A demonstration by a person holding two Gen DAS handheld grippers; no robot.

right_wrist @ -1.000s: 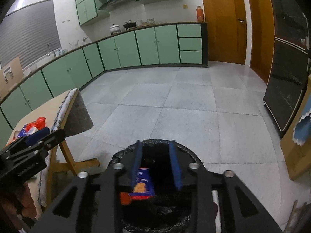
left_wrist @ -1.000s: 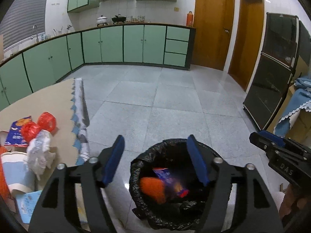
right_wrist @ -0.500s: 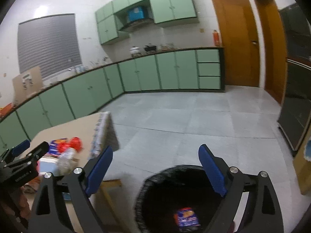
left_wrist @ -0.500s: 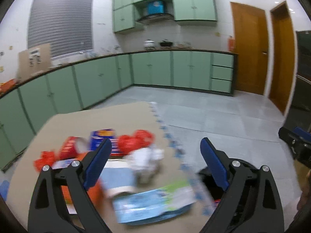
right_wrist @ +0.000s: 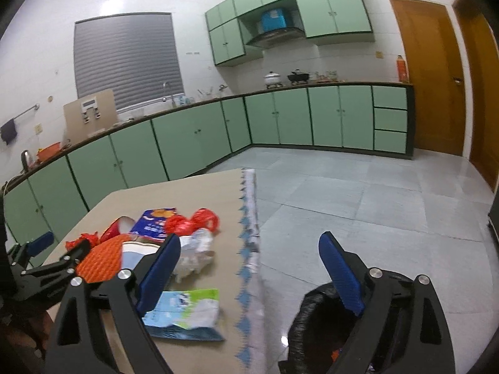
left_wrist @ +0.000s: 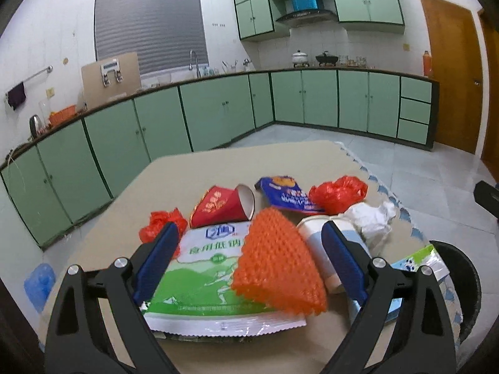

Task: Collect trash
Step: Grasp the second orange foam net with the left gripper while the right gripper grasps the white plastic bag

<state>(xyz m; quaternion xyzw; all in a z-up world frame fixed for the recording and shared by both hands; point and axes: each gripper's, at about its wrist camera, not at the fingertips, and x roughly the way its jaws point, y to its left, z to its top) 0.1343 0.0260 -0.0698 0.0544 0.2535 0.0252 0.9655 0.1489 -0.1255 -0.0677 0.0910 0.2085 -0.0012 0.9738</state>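
Trash lies on a beige table (left_wrist: 187,174): an orange foam net (left_wrist: 276,265), a green-and-white bag (left_wrist: 205,280), a red paper cup (left_wrist: 223,207), a blue snack wrapper (left_wrist: 285,194), red plastic bags (left_wrist: 338,191), crumpled white paper (left_wrist: 372,219) and a white-blue cup (left_wrist: 321,249). My left gripper (left_wrist: 249,265) is open and empty, just above the orange net. My right gripper (right_wrist: 251,275) is open and empty over the table's edge, beside the black-lined trash bin (right_wrist: 315,324). A light blue-green packet (right_wrist: 184,310) lies near it.
The bin stands on the tiled floor (right_wrist: 358,212) right of the table; it also shows in the left wrist view (left_wrist: 464,280). Green cabinets (left_wrist: 218,115) line the walls. Wooden doors (right_wrist: 427,74) are at the far right. A blue bag (left_wrist: 39,283) lies on the floor at left.
Both grippers swung left from above the bin to the table. The right gripper opened and let a blue snack wrapper fall into the bin. The left gripper came down close over the orange net.
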